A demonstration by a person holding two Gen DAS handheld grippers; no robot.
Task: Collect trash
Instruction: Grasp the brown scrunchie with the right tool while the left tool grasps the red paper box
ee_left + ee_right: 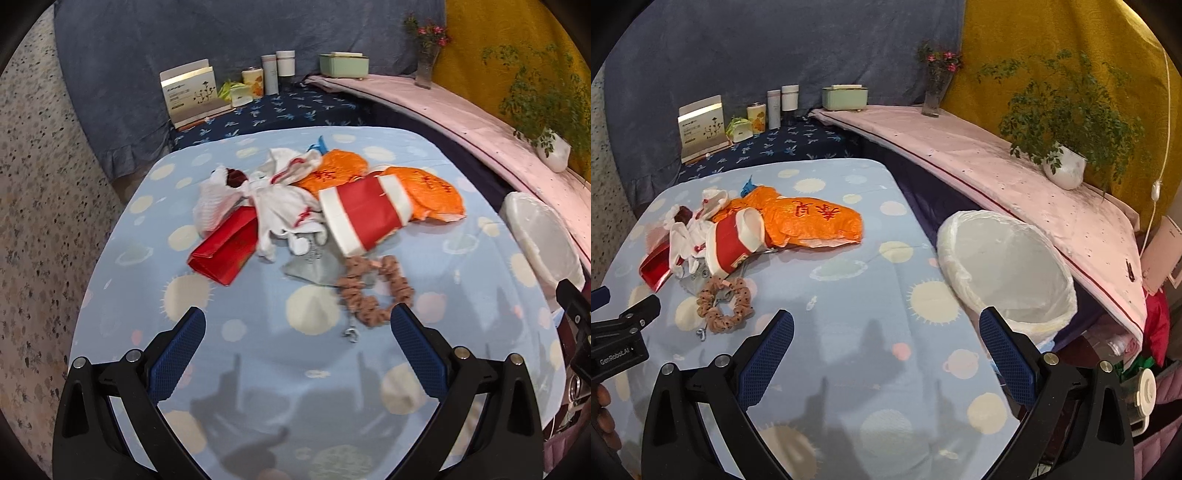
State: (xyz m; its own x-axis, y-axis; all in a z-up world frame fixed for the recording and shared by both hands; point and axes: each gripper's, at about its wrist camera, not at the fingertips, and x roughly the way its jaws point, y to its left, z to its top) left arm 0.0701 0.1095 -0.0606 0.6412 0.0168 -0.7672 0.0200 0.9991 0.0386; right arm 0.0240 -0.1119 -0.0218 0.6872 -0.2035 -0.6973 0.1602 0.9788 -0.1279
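Note:
A heap of trash lies mid-table on the blue spotted cloth [258, 354]: an orange plastic bag [432, 192] [809, 221], a red-and-white paper cup [364, 214] [733, 242] on its side, crumpled white wrappers [280, 199] [685, 236], a flat red packet [225, 251] [655, 267] and a brown scrunchie [373, 291] [724, 306] nearest me. A white-lined bin [1008, 269] [539, 236] stands at the table's right edge. My left gripper [297, 328] hovers open just short of the scrunchie. My right gripper [886, 332] is open and holds nothing, between the heap and the bin.
Boxes, tins and jars [258, 81] line the dark blue shelf behind the table. A pink ledge [1015, 173] on the right carries a vase of flowers [936, 85] and a potted plant [1067, 162]. The left gripper's body [617, 332] shows at the right view's left edge.

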